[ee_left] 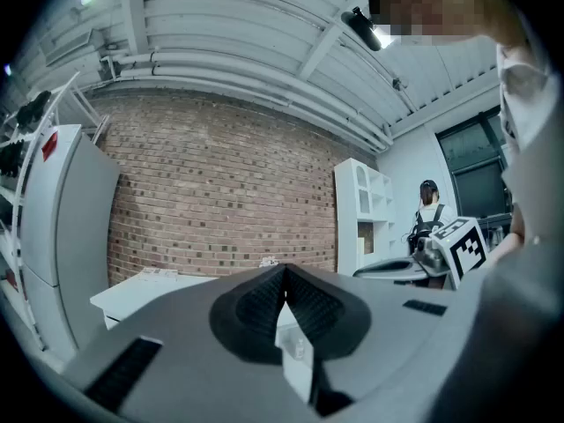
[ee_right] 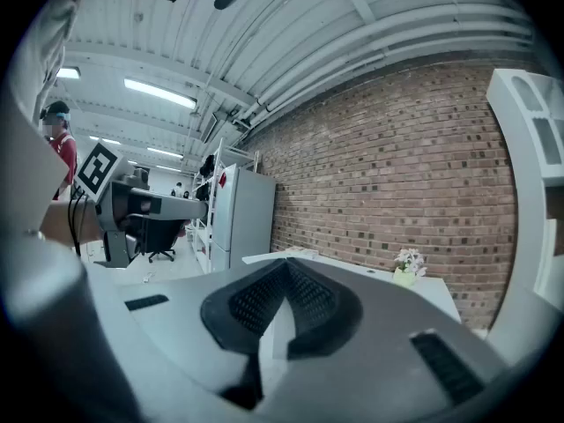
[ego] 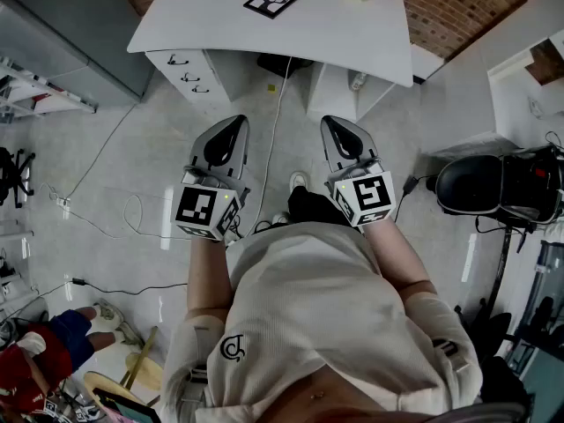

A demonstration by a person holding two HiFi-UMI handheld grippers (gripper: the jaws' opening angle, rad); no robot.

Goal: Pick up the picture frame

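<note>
Two tools in head view: left gripper (ego: pixel 236 123) and right gripper (ego: pixel 331 122), level, well short of the desk (ego: pixel 352 33); the frame (ego: pixel 271 0) lies flat near its far edge. Left gripper view: jaws together, empty. Right gripper view: likewise. Risk: arriving with jaws closed would shove the frame.

Even, cool indoor lighting; strong fisheye distortion.
Ceiling strip lights (ee_right: pixel 159 93) supply the light. The white bench (ego: pixel 352 38) reads bright. Gripper views darken and curve at the corners; near foreground is soft.
</note>
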